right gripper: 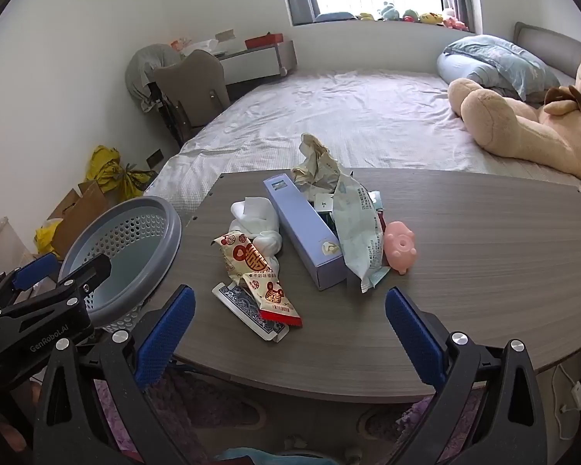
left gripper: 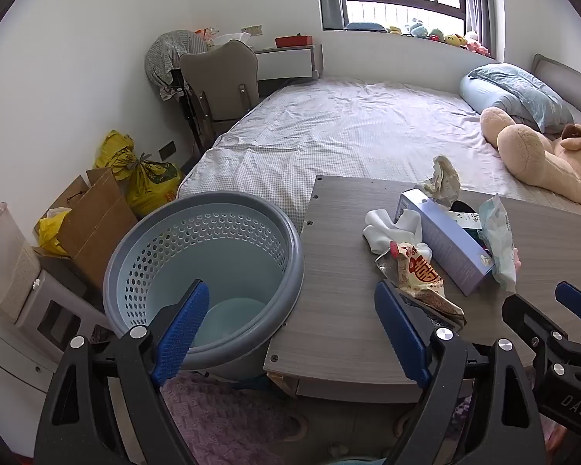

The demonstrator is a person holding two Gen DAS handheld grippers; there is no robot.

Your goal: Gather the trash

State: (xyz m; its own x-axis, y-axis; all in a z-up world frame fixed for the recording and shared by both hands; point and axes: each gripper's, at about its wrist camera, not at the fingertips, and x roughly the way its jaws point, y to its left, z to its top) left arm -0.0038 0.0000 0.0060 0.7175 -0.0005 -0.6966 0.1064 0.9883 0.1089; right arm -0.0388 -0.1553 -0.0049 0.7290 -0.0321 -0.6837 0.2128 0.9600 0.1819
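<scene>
A heap of trash lies on the grey wooden table (right gripper: 484, 263): red-and-cream snack wrappers (right gripper: 257, 271), a card pack (right gripper: 248, 310), a white sock (right gripper: 257, 224), a lilac carton (right gripper: 306, 232), a pale wet-wipe pack (right gripper: 358, 228), crumpled paper (right gripper: 315, 162) and a pink pig toy (right gripper: 399, 246). A grey perforated basket (left gripper: 209, 267) stands left of the table, empty. My left gripper (left gripper: 290, 329) is open, between basket and wrappers (left gripper: 418, 275). My right gripper (right gripper: 290, 333) is open at the table's near edge, just short of the card pack.
A bed (right gripper: 348, 116) with a large teddy bear (right gripper: 530, 120) lies behind the table. Cardboard boxes (left gripper: 93, 217), yellow bags (left gripper: 147, 178) and a white drawer unit (left gripper: 15, 290) stand at the left wall. A chair (left gripper: 220, 81) stands at the bed's foot.
</scene>
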